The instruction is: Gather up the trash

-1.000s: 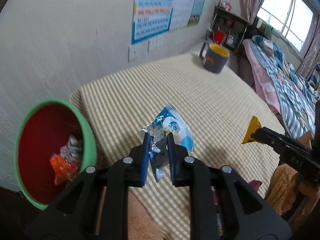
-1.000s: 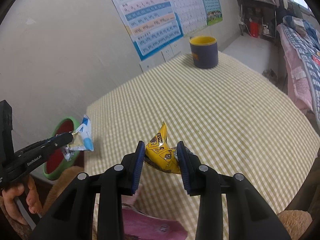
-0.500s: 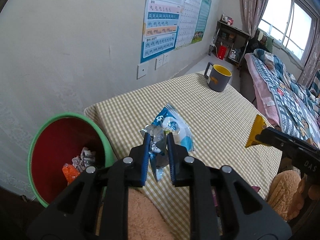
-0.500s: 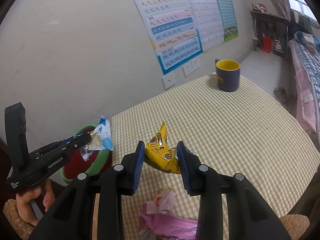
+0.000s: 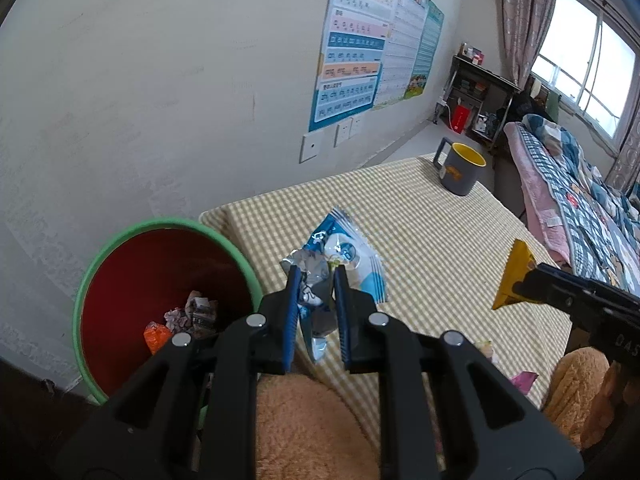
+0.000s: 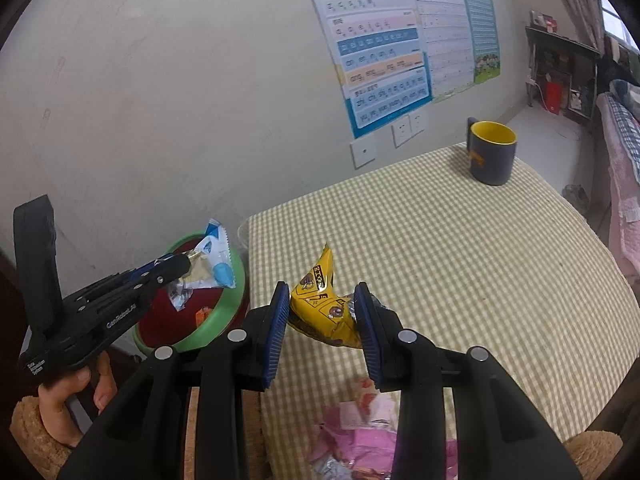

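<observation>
Off the left edge of the checked table (image 5: pixel 440 240), against the wall, stands a green-rimmed bin (image 5: pixel 160 226) with a red inside; crumpled paper and an orange scrap (image 5: pixel 157 334) lie at its bottom. Just beside the bin, near the table's left edge, the left gripper (image 5: pixel 316 296) is clamped on a blue and white wrapper (image 5: pixel 348 256), its blue pads pinching the crinkled silver end while the printed part fans out above the fingers. Seen from the right wrist camera, that left gripper (image 6: pixel 182 266) holds the blue and white wrapper (image 6: pixel 214 258) in the air over the bin (image 6: pixel 236 280), and a hand (image 6: pixel 76 396) in a fuzzy tan sleeve grips its handle.

Farther right, above the near part of the table (image 6: pixel 460 240), the right gripper (image 6: pixel 324 316) is closed on a yellow wrapper (image 6: pixel 320 300) with cartoon print, one pointed corner sticking up past the pads. From the left wrist camera only the tip of that yellow wrapper (image 5: pixel 514 276) shows, held by the right gripper (image 5: pixel 532 284) over the table's right side. Pink wrappers (image 6: pixel 360 436) lie at the table's near edge. At the far right corner stands a grey mug (image 6: pixel 491 152) with a yellow inside, upright and well apart from both grippers.
</observation>
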`<state>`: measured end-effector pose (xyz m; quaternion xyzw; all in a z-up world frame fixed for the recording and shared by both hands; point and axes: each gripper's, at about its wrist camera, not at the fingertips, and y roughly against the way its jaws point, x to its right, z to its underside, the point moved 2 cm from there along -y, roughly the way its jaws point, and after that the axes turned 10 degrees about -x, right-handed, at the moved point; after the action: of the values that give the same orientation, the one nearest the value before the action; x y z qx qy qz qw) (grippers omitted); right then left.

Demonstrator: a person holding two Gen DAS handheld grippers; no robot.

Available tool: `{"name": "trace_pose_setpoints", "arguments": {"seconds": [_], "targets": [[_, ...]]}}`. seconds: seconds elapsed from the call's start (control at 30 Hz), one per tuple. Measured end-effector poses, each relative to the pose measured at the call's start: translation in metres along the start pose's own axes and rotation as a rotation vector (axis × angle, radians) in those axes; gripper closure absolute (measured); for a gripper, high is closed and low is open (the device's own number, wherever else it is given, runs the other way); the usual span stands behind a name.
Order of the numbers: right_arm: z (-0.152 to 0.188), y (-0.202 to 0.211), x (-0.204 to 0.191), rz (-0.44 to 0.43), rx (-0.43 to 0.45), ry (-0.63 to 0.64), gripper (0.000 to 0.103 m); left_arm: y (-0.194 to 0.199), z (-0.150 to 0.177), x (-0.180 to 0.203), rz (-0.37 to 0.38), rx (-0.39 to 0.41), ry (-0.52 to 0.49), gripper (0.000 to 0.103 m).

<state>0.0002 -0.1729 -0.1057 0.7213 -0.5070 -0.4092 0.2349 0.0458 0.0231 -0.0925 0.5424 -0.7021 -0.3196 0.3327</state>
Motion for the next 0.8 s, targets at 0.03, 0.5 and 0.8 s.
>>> {"name": "trace_pose_setpoints", "arguments": {"seconds": [0.03, 0.5, 0.8], "targets": [[0.001, 0.000, -0.002, -0.003, -0.003, 0.004, 0.070, 0.000, 0.001, -0.003, -0.001, -0.001, 0.006, 0.087], [0.005, -0.008, -0.025, -0.042, -0.027, 0.056, 0.070, 0.000, 0.006, -0.034, -0.061, -0.011, 0.049, 0.087], [0.004, -0.006, -0.027, -0.044, -0.024, 0.063, 0.070, -0.002, 0.008, -0.048, -0.095, -0.026, 0.053, 0.087]]}}
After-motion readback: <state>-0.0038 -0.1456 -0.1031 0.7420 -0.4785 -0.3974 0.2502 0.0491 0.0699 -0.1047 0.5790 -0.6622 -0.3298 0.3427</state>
